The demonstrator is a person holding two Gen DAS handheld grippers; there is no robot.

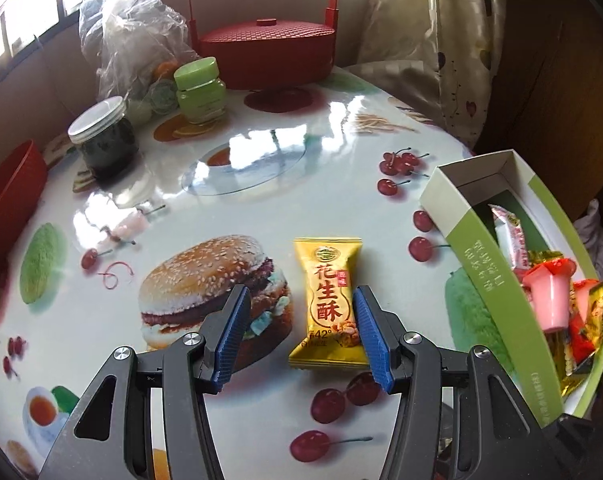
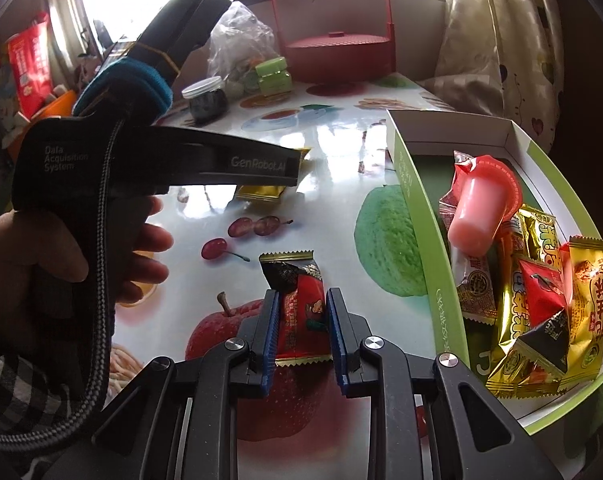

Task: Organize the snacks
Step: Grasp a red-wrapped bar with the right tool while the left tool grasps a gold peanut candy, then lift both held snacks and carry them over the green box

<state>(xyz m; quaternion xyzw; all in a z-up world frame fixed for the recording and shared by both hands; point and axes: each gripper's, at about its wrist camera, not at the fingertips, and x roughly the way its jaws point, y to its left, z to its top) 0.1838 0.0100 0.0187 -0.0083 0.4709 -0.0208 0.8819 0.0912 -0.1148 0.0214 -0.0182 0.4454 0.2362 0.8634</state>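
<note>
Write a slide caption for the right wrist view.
Right gripper shut on a red snack packet beside the green snack box.

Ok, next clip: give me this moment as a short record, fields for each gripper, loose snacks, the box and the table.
left gripper: jaws open, straddling the yellow peanut-candy packet lying on the table
right gripper: jaws shut on the red packet
box: open, green and white, at the table's right edge, holds several wrapped snacks and a pink jelly cup
table: glossy fruit-and-burger print
snacks outside box: two visible
</note>
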